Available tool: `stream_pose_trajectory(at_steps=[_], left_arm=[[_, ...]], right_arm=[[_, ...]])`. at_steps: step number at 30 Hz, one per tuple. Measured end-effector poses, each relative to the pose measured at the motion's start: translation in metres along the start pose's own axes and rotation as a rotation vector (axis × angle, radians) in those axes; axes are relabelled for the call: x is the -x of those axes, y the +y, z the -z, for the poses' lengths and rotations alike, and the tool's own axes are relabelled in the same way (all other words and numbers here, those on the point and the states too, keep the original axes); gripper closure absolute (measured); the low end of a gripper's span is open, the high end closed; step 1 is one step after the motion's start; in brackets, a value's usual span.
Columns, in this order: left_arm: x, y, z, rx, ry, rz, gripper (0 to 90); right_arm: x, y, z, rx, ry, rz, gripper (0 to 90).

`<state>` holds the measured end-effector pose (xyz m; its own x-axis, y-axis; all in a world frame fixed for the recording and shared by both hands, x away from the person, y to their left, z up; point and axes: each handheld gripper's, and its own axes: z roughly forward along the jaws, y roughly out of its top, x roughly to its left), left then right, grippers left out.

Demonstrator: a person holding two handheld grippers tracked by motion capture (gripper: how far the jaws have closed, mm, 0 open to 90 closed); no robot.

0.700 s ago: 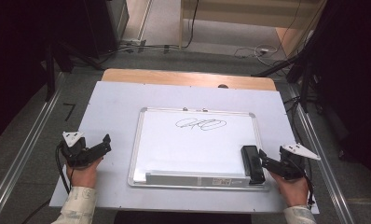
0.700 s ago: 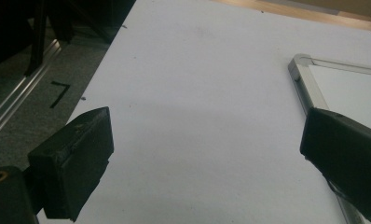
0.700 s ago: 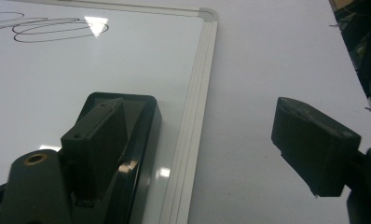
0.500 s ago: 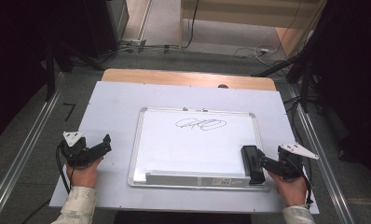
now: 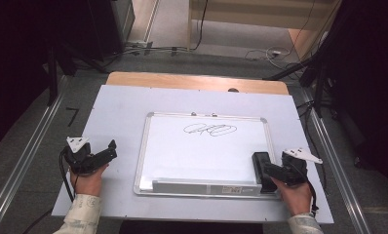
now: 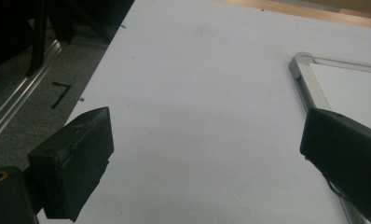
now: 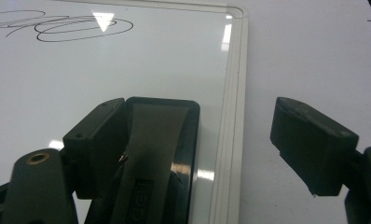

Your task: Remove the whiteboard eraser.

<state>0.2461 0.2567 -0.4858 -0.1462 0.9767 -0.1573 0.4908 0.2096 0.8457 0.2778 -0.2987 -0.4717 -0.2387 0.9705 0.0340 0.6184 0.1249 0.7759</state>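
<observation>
Right now the eraser [image 5: 261, 171] lies lengthwise along the whiteboard's [image 5: 202, 151] right edge near its front corner, between the right gripper's [image 5: 270, 173] parted jaws and against one of them, while the left gripper [image 5: 106, 152], also open, waits well apart.

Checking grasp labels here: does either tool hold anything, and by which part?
Nothing is held. The right tool stands open around the black eraser, one pad beside it; the left tool is open over the table.
</observation>
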Motion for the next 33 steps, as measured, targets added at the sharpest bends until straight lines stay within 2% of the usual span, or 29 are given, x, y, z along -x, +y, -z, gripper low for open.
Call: stream_pose_trajectory(at_steps=[5, 13, 16, 18, 22, 24, 27, 32, 33], left_arm=[[0.000, 0.000, 0.000, 0.000, -0.003, 0.001, 2.8], [0.000, 0.000, 0.000, 0.000, -0.005, 0.001, 2.8], [0.000, 0.000, 0.000, 0.001, -0.005, 0.001, 2.8], [0.000, 0.000, 0.000, 0.000, -0.004, 0.001, 2.8], [-0.001, 0.000, 0.000, 0.000, -0.004, 0.002, 2.8], [-0.001, 0.000, 0.000, -0.001, -0.005, 0.002, 2.8], [0.000, 0.000, 0.000, -0.001, -0.005, 0.002, 2.8], [0.000, 0.001, 0.000, -0.002, -0.005, 0.003, 2.8], [0.000, 0.001, 0.000, -0.002, -0.006, 0.004, 2.8]], right_arm=[[-0.008, 0.000, -0.004, -0.001, -0.019, 0.015, 21.5], [-0.018, 0.001, -0.012, -0.043, -0.004, 0.008, 23.3], [-0.022, 0.001, -0.013, -0.049, -0.016, 0.027, 29.1], [-0.024, 0.001, -0.013, -0.052, -0.034, 0.043, 29.7], [-0.023, 0.002, -0.011, -0.045, -0.043, 0.018, 30.7], [-0.024, 0.002, -0.010, -0.037, -0.050, 0.024, 32.2], [-0.026, 0.002, -0.011, -0.063, -0.052, -0.001, 32.5], [-0.027, 0.002, -0.013, -0.066, -0.057, 0.008, 34.8], [-0.029, 0.002, -0.015, -0.065, -0.059, 0.025, 35.2]])
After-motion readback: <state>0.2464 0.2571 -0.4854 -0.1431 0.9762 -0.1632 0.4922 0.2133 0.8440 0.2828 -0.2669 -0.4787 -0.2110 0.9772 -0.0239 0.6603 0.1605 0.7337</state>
